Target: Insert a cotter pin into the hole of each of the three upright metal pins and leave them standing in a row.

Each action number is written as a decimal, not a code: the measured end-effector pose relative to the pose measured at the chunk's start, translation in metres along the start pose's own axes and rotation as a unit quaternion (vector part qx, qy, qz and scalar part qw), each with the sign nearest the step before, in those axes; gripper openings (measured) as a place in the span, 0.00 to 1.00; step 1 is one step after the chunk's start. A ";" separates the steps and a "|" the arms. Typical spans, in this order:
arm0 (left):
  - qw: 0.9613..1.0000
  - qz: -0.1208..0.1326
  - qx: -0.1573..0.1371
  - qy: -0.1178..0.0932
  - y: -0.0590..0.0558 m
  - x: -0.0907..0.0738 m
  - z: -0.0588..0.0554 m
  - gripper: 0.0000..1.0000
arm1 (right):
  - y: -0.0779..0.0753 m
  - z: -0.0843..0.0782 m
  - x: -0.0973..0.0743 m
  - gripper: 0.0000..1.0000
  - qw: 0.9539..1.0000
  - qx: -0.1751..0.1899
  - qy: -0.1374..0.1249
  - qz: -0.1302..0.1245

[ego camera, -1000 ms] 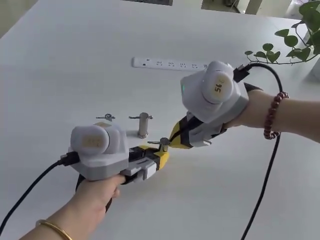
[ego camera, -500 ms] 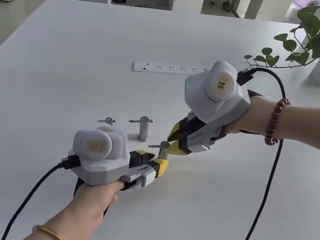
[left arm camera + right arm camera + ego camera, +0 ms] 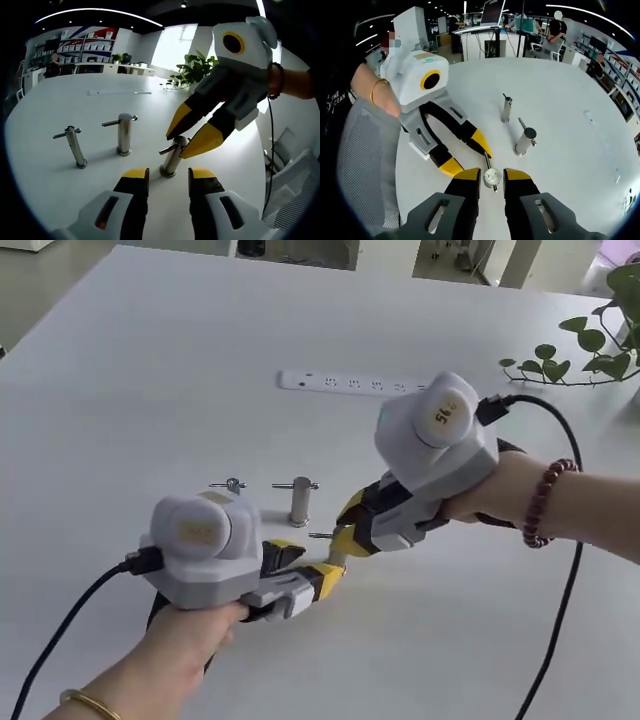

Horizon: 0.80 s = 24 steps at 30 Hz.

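— Where's the near metal pin (image 3: pixel 173 157)?
— Upright on the table (image 3: pixel 50 110), cotter pin (image 3: pixel 167 149) through it, its top between the right gripper's (image 3: pixel 491 176) slightly parted jaws.
— And the left gripper (image 3: pixel 168 175)?
— Narrowly parted, just before its base.

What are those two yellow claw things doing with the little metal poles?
A person holds a gripper in each hand over a white table. Three metal pins stand in a row. The far pin and middle pin each have a cotter pin through the top. The right gripper has its fingers on either side of the near pin, right by its cotter pin; whether they squeeze is unclear. The left gripper is open at that pin's base.
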<state>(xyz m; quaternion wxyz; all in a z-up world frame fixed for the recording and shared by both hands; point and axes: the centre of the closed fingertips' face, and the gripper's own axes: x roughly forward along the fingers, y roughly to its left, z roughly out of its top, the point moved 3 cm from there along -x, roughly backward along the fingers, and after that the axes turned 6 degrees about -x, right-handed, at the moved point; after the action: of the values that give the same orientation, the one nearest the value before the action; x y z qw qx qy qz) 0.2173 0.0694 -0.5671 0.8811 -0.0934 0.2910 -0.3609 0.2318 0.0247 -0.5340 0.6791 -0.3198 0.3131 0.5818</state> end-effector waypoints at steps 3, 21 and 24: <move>1.000 0.000 0.006 0.002 -0.001 -0.002 0.000 0.31 | -0.001 -0.001 0.003 0.13 1.000 0.002 0.003 -0.002; 1.000 -0.006 -0.001 -0.010 -0.004 -0.016 0.011 0.38 | -0.001 -0.005 0.011 0.09 1.000 -0.004 -0.003 0.007; 1.000 -0.008 0.000 -0.010 -0.006 -0.018 0.013 0.38 | 0.000 -0.004 0.010 0.08 1.000 -0.010 -0.005 0.008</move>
<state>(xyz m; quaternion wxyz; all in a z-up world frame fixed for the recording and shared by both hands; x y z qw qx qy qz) 0.2109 0.0773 -0.5462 0.8811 -0.0993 0.2809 -0.3672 0.2328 0.0276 -0.5445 0.6730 -0.3212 0.3058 0.5919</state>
